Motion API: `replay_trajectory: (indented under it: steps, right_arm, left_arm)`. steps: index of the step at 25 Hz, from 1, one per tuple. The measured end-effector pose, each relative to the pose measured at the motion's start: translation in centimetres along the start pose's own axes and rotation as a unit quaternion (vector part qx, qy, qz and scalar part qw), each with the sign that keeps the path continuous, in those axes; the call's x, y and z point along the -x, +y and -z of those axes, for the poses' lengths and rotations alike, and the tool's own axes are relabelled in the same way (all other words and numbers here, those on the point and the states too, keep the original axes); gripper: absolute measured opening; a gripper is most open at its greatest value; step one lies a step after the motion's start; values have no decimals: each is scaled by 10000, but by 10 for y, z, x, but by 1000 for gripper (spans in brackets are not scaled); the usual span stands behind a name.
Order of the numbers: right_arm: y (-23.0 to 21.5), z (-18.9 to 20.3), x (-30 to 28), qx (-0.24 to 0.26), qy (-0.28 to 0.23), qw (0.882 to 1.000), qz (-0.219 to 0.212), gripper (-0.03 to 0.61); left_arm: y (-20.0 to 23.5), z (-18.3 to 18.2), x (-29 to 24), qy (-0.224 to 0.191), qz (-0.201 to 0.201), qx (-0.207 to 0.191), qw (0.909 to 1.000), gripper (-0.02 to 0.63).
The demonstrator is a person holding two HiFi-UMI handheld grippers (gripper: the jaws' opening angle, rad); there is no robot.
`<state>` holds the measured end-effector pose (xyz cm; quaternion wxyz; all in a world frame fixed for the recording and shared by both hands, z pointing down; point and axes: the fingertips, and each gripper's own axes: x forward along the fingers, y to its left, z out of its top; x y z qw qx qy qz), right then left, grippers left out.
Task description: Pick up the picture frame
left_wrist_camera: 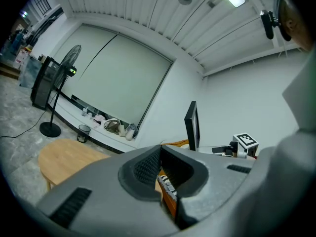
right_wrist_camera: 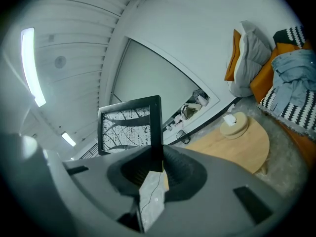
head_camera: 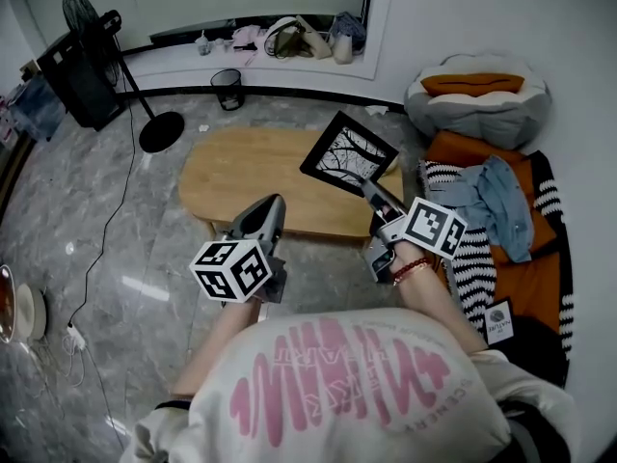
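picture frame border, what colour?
Black all round the picture frame; the head view shows it best.

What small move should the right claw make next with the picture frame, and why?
Probably lift it a little higher, grip unchanged: the right claw pinches the picture frame by one edge only, and holds it tilted over the wooden table.
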<state>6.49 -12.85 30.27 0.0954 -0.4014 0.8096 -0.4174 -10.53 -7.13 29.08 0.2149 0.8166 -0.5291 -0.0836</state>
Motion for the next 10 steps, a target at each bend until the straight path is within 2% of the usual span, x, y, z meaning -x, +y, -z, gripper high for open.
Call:
replay_trajectory:
  steps: [10]
  right_arm:
    - [-26,3,12,52,105,9998,131,75]
  left_arm:
    - [-10,16,-3,46,-105,52,9999,5]
